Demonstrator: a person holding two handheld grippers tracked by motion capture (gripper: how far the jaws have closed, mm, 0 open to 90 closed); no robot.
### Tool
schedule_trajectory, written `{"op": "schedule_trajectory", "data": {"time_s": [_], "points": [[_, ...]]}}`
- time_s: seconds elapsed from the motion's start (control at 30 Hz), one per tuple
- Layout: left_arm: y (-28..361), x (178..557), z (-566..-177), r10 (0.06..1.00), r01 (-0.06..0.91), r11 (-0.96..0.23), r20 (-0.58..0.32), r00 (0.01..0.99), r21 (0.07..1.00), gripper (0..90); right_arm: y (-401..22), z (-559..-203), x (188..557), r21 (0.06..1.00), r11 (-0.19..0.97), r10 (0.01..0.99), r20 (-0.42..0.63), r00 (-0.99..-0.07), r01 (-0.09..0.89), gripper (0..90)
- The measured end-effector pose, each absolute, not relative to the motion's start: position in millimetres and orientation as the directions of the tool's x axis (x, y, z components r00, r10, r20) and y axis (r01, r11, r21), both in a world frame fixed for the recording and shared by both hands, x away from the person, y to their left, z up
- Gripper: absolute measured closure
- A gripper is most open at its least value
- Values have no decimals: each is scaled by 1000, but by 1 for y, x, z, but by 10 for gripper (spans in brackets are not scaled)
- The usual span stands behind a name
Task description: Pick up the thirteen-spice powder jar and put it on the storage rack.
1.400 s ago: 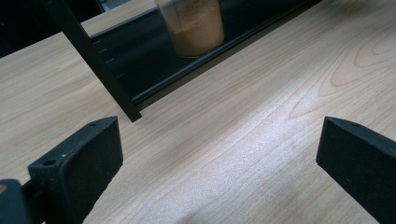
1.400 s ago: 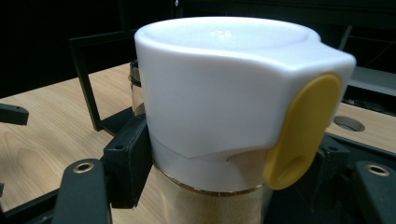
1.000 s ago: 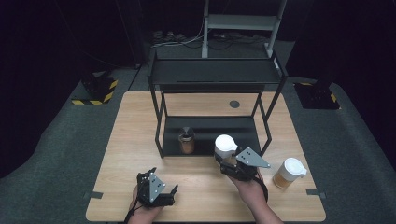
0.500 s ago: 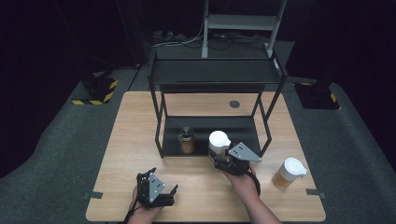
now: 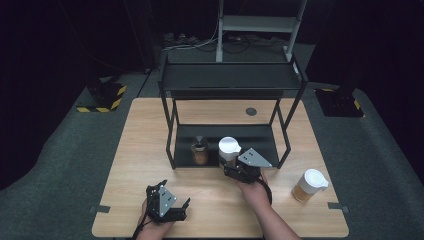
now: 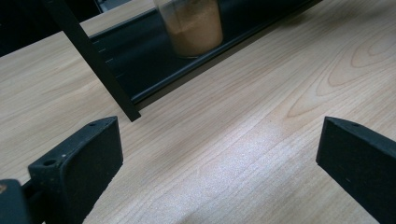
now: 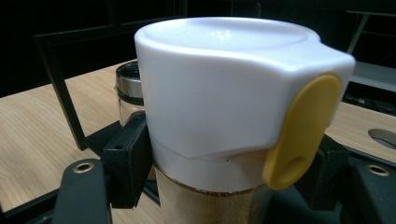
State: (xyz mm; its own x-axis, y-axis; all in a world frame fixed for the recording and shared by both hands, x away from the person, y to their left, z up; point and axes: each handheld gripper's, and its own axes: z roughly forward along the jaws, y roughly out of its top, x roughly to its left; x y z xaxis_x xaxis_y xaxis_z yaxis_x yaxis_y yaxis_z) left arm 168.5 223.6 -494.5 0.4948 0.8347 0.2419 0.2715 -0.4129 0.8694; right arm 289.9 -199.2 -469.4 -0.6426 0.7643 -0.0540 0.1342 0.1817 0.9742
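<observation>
A jar with a white lid (image 5: 228, 147) and tan contents is held at the front edge of the black rack's lower shelf (image 5: 260, 137). My right gripper (image 5: 231, 166) is shut on it below the lid. In the right gripper view the white-lidded jar (image 7: 224, 93) has a yellow tab (image 7: 299, 130), and my right gripper (image 7: 224, 177) clamps its body from both sides. I cannot tell whether it rests on the shelf. A small glass jar (image 5: 199, 152) of brown powder stands on that shelf just to its left. My left gripper (image 5: 169, 199) sits open near the table's front edge, its jaws (image 6: 219, 140) wide apart over bare wood.
The black two-tier rack (image 5: 230, 80) stands mid-table, and its front posts (image 5: 170, 150) flank the lower shelf. A second white-lidded jar (image 5: 310, 185) stands on the wooden table (image 5: 135, 150) at the front right. A round hole (image 5: 251, 111) is behind the rack.
My right gripper has carried the white-lidded jar left and forward, up to the lower shelf beside the small jar. The left gripper has stayed put.
</observation>
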Motion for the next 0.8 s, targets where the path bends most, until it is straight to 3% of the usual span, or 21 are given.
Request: {"op": "schedule_trajectory", "data": {"time_s": [0.8], "points": [[224, 168, -495, 833, 266, -414, 244, 497, 870, 6, -190, -479, 312, 970, 180, 792, -44, -608, 164, 298]]}}
